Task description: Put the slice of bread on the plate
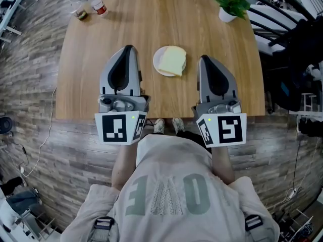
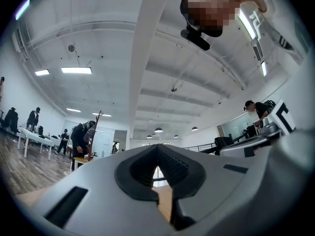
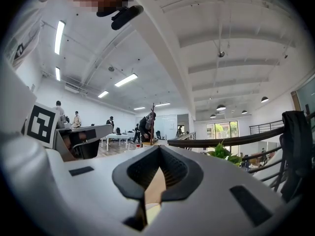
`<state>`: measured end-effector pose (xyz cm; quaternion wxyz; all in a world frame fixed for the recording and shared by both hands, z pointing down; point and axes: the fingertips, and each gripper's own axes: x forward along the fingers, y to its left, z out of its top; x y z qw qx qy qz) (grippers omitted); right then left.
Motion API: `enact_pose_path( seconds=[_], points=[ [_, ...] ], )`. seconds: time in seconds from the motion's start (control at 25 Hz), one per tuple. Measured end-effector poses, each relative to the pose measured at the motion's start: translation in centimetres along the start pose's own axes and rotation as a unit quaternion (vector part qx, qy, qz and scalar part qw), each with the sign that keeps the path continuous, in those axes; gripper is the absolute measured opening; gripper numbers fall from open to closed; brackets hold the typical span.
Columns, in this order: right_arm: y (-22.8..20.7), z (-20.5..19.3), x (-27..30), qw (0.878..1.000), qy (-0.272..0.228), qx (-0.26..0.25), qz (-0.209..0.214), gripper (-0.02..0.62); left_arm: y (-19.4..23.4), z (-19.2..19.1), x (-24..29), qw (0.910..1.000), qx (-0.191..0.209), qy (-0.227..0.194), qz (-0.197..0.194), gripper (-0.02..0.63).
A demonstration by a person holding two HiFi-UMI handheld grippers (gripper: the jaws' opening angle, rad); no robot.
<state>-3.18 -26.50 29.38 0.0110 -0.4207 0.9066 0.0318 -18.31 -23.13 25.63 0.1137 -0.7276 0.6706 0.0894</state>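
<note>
Table (image 1: 91, 44), wood. The hands are hiding beneath the marker cubes. The bread is covering most of the plate (image 1: 156, 65), leaving only the left rim showing. The frame edge is cutting off a bottle (image 1: 97, 2) and a potted plant (image 1: 229, 1).

Slice of bread (image 1: 173, 60): it is lying flat on the plate between the two grippers and overhanging the right rim. It is nearly square, so the long axis is hard to tell.

Left gripper (image 1: 129, 48) and right gripper (image 1: 203, 59): both are pointing away from the body, roughly parallel, flanking the plate. The fingers of each are pressing together and gripping nothing.
</note>
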Motion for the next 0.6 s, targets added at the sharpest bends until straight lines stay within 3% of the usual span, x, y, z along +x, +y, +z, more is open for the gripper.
enact_pose_path(
  seconds=[0.6],
  points=[
    [-0.23,-0.27,-0.36,1.000,0.005,0.010,-0.004,0.018,0.49,0.22,-0.42,0.9998,0.014,0.008,0.008,0.008]
  ],
)
